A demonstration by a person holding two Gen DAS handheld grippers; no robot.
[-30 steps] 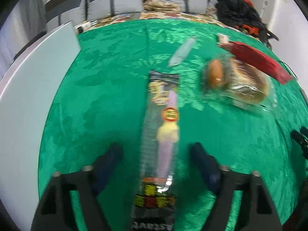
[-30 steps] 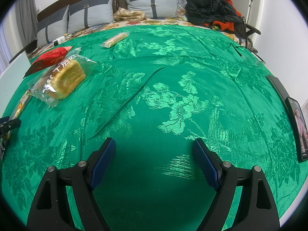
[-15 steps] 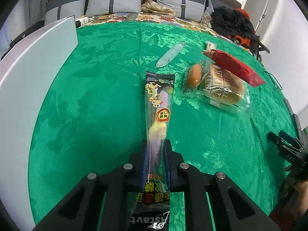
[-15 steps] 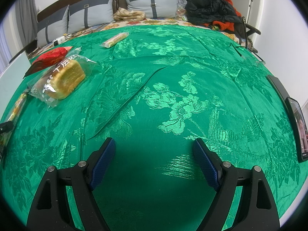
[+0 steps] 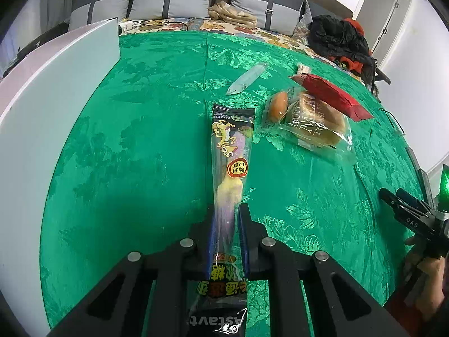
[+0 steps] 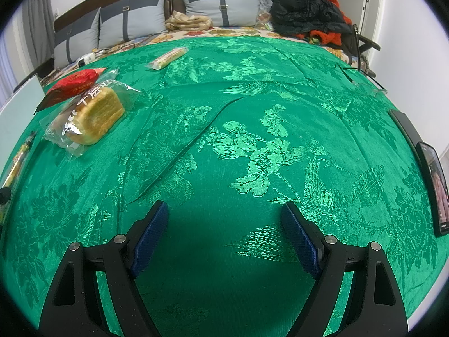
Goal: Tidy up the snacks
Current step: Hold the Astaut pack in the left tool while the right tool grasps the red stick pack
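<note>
A green cloth (image 6: 252,146) woven with flowers bears a red packet (image 5: 331,95) and golden bread (image 6: 92,118).

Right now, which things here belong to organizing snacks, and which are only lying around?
Job: long candy packet in left gripper, bagged bread, red packet, slim wafer pack.
Lying about: black clothes, phone, pillows.
</note>
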